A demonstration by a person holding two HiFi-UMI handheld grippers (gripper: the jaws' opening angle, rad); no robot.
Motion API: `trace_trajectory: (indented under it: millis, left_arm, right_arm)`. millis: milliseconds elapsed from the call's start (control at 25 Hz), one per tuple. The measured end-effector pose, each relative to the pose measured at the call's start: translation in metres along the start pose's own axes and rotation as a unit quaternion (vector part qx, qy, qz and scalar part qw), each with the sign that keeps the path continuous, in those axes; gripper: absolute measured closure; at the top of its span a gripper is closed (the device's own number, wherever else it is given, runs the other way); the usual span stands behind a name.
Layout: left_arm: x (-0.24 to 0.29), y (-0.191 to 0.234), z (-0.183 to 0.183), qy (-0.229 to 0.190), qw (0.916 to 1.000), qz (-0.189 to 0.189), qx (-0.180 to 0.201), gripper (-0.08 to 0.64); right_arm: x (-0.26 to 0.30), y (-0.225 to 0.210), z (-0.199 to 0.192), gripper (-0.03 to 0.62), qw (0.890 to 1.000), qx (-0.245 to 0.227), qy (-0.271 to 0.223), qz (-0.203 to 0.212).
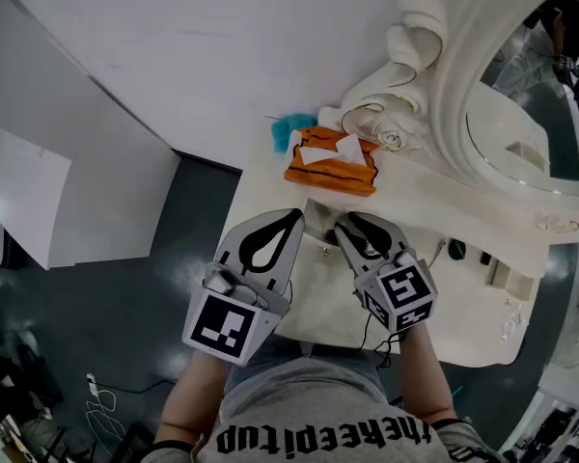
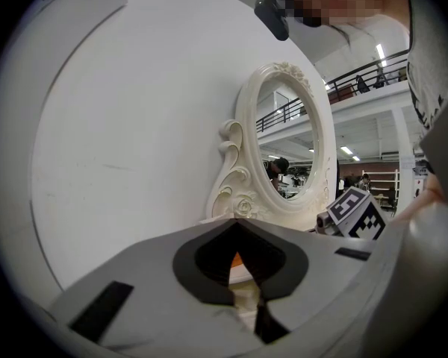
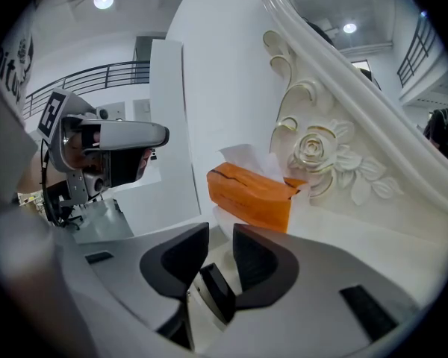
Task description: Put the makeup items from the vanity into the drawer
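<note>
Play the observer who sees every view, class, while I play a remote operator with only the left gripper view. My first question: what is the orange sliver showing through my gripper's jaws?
Observer: An orange tissue box, lying on the vanity beside the carved base of the mirror.
Operator: Of the right gripper I see only its marker cube. How do its jaws stand?
Observer: Apart, with nothing held between them.
Operator: Is anything on the vanity left to pick up?
Observer: Small dark items lie on the top below the mirror, to the right of that gripper. They are too small to identify.
</note>
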State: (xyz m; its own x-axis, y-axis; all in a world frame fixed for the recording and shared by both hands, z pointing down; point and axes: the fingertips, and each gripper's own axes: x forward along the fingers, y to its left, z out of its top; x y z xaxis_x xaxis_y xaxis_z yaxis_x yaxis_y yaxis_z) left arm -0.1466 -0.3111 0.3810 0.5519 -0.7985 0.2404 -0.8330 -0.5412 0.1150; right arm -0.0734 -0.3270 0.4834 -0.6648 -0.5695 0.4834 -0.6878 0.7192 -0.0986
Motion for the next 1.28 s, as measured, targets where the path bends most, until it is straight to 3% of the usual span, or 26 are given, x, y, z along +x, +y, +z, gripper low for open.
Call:
trace_trajectory:
  millis: [440, 880, 1280]
  left_arm:
    - [0.006, -0.016, 0.006, -0.006, 0.9998, -0.020, 0.007, 0.526]
    - [0.021, -0.044, 0.013, -0.009, 0.9979, -0.061, 0.021, 0.528]
    - [0.033, -0.078, 0.019, -0.011, 0.9939, -0.105, 0.031, 0.526]
  right_arm:
    - [-0.019, 0.001, 0.010, 0.476, 1.000, -0.002, -0.020, -0.004]
    - [-0.052, -0.011, 0.022, 0.574, 0.997, 0.015, -0.055, -0.042]
    - [-0.099, -0.019, 0.044, 0.578, 0.991, 0.028, -0.109, -0.077]
